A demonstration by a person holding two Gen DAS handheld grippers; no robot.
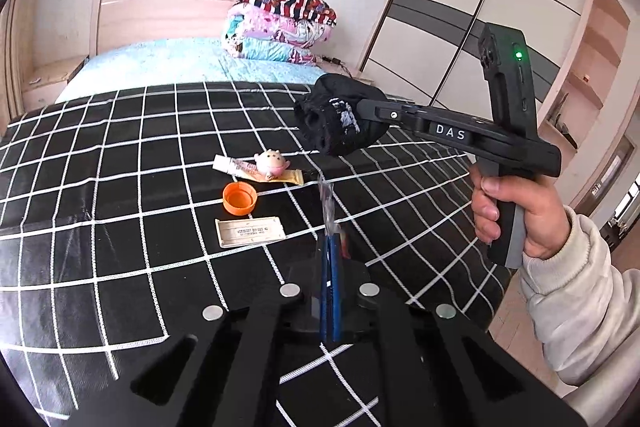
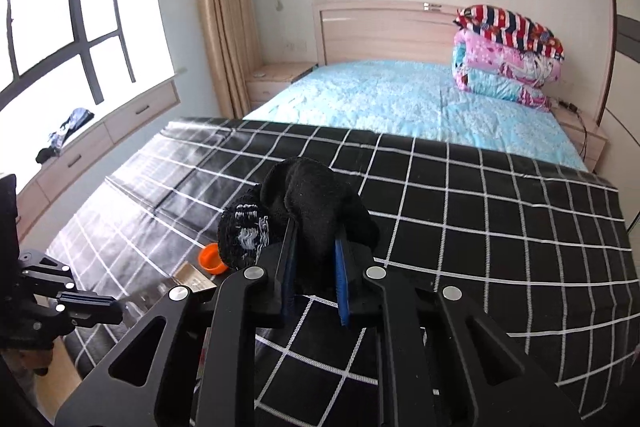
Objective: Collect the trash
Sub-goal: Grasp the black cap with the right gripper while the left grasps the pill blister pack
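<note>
In the left wrist view my left gripper [image 1: 330,247] is shut, and a thin clear plastic wrapper [image 1: 326,203] pinched between its blue pads sticks up from them. On the black checked blanket [image 1: 120,155] ahead lie an orange cap [image 1: 239,198], a white card [image 1: 250,231], a small tube [image 1: 234,166], a pink toy figure [image 1: 271,163] and a yellow wrapper [image 1: 290,177]. My right gripper [image 2: 314,247] is shut on a balled black sock [image 2: 316,203], held above the blanket; the sock [image 1: 332,123] and that gripper [image 1: 362,115] also show in the left wrist view.
Folded quilts [image 1: 280,23] are stacked near the headboard on the light blue bedding [image 2: 400,99]. A sliding wardrobe [image 1: 480,27] stands to the right of the bed. Drawers under the window [image 2: 80,151] run along the left, and a nightstand [image 2: 272,79] is beside the curtain.
</note>
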